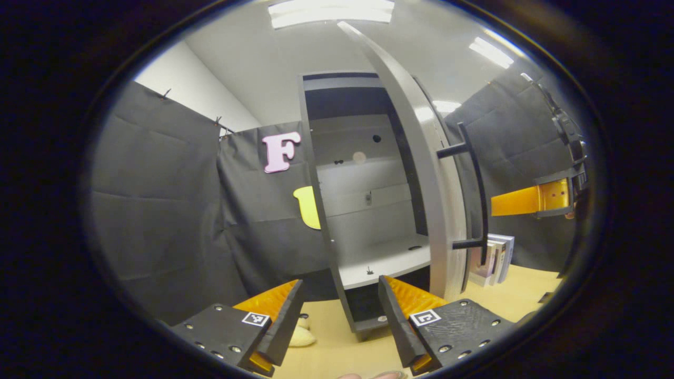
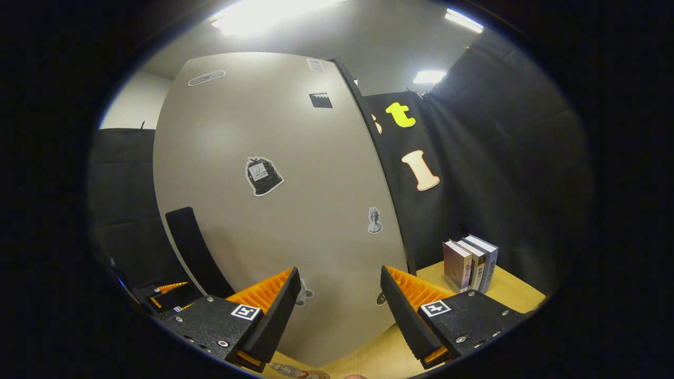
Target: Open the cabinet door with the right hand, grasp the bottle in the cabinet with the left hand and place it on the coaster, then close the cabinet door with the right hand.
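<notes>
The grey cabinet (image 1: 316,210) stands on the wooden table with its door (image 1: 421,184) swung wide, edge-on to me. The door's black bar handle (image 1: 476,195) faces right. Inside, a pale shelf (image 1: 389,260) with small holes shows. My left gripper (image 1: 341,281) is open, level with the shelf's front and short of it, holding nothing. My right gripper (image 1: 526,202) hovers right of the handle, apart from it. In the right gripper view, the right gripper (image 2: 339,271) is open in front of the door's stickered outer face (image 2: 274,210). The handle (image 2: 189,247) lies to its left.
A few books (image 1: 495,258) (image 2: 468,263) stand upright on the table right of the door. A pale soft object (image 1: 303,337) lies on the table by the cabinet's foot. A small clear thing (image 2: 297,372) pokes in at the bottom edge; I cannot tell what it is.
</notes>
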`<state>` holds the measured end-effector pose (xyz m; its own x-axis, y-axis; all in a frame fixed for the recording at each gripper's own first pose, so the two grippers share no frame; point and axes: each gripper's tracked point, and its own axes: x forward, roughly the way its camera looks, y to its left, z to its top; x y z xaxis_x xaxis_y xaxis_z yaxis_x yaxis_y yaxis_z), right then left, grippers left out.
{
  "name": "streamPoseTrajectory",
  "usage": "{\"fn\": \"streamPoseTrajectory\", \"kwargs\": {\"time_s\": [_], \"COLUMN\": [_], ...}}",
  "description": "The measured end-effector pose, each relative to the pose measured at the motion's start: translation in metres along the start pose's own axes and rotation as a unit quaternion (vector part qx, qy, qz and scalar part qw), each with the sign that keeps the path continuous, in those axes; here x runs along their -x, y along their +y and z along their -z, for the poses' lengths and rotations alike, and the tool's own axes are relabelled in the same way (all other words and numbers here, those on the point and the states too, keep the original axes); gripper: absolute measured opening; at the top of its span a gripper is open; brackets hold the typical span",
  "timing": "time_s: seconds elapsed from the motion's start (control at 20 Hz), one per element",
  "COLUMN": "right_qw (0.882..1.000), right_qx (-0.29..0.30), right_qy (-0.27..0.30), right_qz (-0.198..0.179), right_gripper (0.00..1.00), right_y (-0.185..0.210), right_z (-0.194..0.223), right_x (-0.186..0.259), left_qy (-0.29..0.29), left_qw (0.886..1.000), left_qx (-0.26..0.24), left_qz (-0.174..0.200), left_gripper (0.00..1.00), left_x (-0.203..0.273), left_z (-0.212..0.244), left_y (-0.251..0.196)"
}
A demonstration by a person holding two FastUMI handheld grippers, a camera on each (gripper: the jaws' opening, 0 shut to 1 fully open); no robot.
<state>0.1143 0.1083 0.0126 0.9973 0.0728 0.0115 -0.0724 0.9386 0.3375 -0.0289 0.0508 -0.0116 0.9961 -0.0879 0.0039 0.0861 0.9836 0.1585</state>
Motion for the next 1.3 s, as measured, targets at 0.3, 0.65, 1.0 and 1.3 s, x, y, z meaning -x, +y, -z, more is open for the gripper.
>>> {"fn": "streamPoseTrajectory", "kwargs": {"time_s": [0.3, 0.65, 1.0, 1.3], "right_qw": [0.998, 0.993, 0.993, 0.994], "right_qx": [0.064, 0.111, 0.110, 0.099], "right_qy": [-0.014, -0.035, -0.049, -0.047], "right_qz": [-0.002, 0.002, 0.008, 0.025], "right_gripper": [0.94, 0.95, 0.94, 0.94], "right_y": [0.000, 0.007, 0.011, 0.003], "right_z": [-0.008, -0.010, -0.014, -0.014], "right_x": [-0.016, -0.027, -0.034, -0.026], "left_qy": [0.016, 0.010, -0.019, -0.037], "left_qw": [1.000, 0.998, 0.998, 0.998], "left_qx": [0.017, 0.045, 0.031, 0.029], "left_qz": [-0.019, -0.032, -0.058, -0.042], "left_gripper": [0.85, 0.85, 0.85, 0.80], "left_x": [-0.008, -0.024, -0.026, -0.027], "left_z": [0.001, -0.013, -0.035, -0.052], "left_y": [0.002, -0.012, -0.020, -0.042]}}
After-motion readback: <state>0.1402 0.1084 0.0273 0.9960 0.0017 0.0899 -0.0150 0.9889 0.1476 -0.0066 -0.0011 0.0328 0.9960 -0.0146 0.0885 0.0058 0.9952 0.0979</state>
